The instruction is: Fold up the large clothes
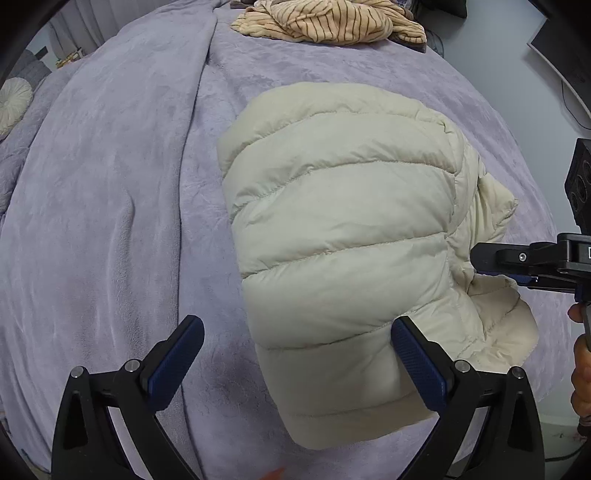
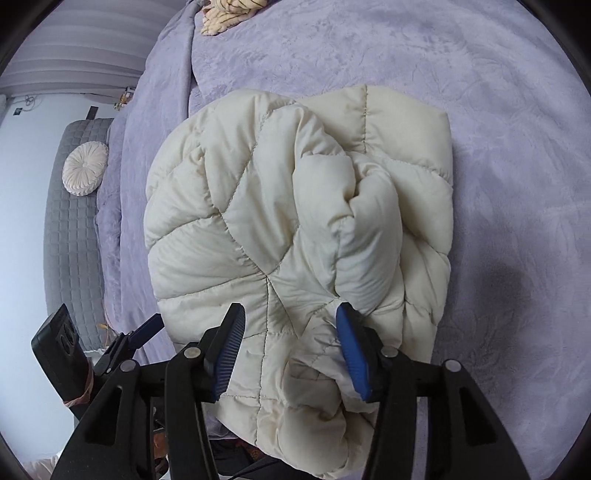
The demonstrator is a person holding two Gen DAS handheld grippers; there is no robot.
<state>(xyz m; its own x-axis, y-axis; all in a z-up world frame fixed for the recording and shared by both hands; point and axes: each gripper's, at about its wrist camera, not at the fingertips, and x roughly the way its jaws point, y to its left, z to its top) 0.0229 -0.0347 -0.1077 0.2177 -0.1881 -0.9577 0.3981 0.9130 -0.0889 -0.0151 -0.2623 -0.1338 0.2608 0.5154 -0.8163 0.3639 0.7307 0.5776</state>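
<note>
- You had the cream puffer jacket [image 1: 343, 229] folded into a compact bundle on the lilac blanket [image 1: 110, 221], near its front edge.
- Your left gripper [image 1: 297, 363] stood wide apart above the bundle's near corner, holding nothing.
- Your right gripper [image 2: 291, 350] was partly apart, straddling a puffy ridge; the pads did not appear to press on it.
- To finish well, you needed to lift clear without snagging, since the padded layers would probably spring open.
- A striped garment [image 1: 328, 18] lay at the far end, and a round cushion [image 2: 85, 168] sat on a grey quilted seat [image 2: 70, 258].
</note>
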